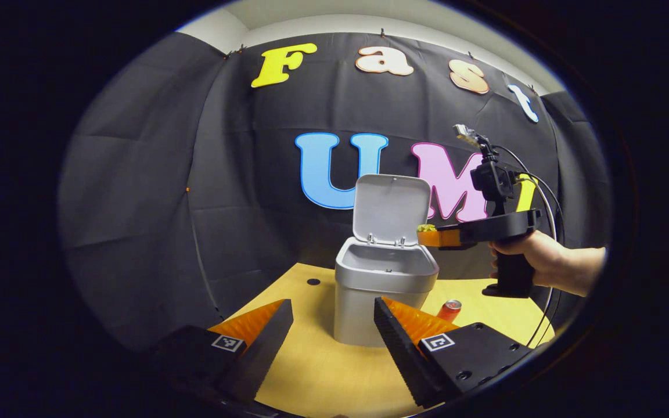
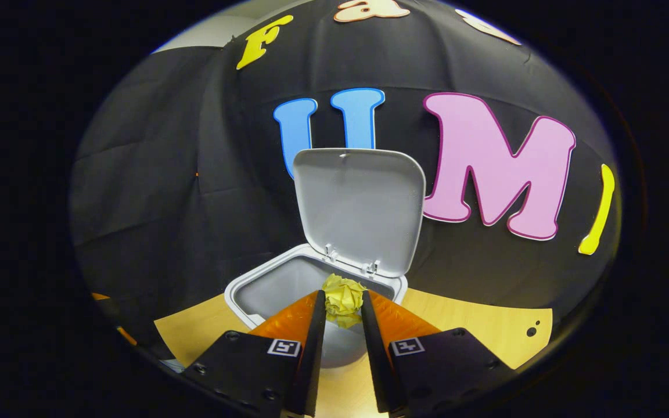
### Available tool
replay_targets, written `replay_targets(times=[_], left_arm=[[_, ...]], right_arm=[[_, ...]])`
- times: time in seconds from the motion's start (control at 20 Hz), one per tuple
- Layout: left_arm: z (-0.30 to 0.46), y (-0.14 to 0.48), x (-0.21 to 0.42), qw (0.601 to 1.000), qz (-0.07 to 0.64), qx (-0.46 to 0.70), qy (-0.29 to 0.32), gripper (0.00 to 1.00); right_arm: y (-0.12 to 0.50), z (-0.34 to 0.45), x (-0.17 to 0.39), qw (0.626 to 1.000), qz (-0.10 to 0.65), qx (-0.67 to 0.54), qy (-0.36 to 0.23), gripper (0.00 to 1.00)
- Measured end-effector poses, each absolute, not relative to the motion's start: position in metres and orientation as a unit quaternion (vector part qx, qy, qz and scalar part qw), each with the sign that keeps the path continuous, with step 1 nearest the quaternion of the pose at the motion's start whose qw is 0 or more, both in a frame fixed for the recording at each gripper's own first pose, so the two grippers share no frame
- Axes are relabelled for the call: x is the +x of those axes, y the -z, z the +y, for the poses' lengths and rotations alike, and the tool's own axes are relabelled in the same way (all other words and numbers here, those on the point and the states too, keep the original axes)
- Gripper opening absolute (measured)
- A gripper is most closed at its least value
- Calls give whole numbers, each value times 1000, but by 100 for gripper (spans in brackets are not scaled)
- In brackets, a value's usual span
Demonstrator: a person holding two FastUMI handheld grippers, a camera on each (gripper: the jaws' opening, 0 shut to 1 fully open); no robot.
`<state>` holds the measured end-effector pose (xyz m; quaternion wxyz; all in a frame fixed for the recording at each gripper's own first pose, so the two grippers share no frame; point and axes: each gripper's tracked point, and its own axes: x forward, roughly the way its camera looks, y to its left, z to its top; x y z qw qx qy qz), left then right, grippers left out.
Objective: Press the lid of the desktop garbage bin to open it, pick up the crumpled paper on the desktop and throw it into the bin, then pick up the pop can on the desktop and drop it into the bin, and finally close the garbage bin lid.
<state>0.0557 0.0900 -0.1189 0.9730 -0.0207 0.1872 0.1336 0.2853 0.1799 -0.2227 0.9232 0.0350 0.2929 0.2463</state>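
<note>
Here the garbage bin (image 1: 381, 290) stands at the centre of the left gripper view on the yellow desktop (image 1: 323, 371), its lid (image 1: 391, 208) swung up and upright. At the right of that frame a hand (image 1: 535, 262) holds the right gripper (image 1: 427, 235) over the bin's right rim. In the right gripper view its jaws are clamped on the crumpled paper (image 2: 343, 297), low in the frame above the open bin. The left gripper (image 1: 334, 325) sits at the bottom of its own view, jaws wide apart. The pop can (image 1: 449, 310) lies on the desktop just right of the bin.
</note>
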Motion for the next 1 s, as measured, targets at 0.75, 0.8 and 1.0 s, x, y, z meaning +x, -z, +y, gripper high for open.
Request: replay_targets(times=[0.75,0.8,1.0], left_arm=[[-10,196,97,974,225,-31,-22,95],[-25,205,107,974,226,-34,-3,95],[-89,250,144,969,237,-44,57,95]], right_arm=[[160,10,296,985,148,-2,-84,97],[156,-15,293,988,140,-7,-67,97],[156,-104,274,991,132,-16,3,97]])
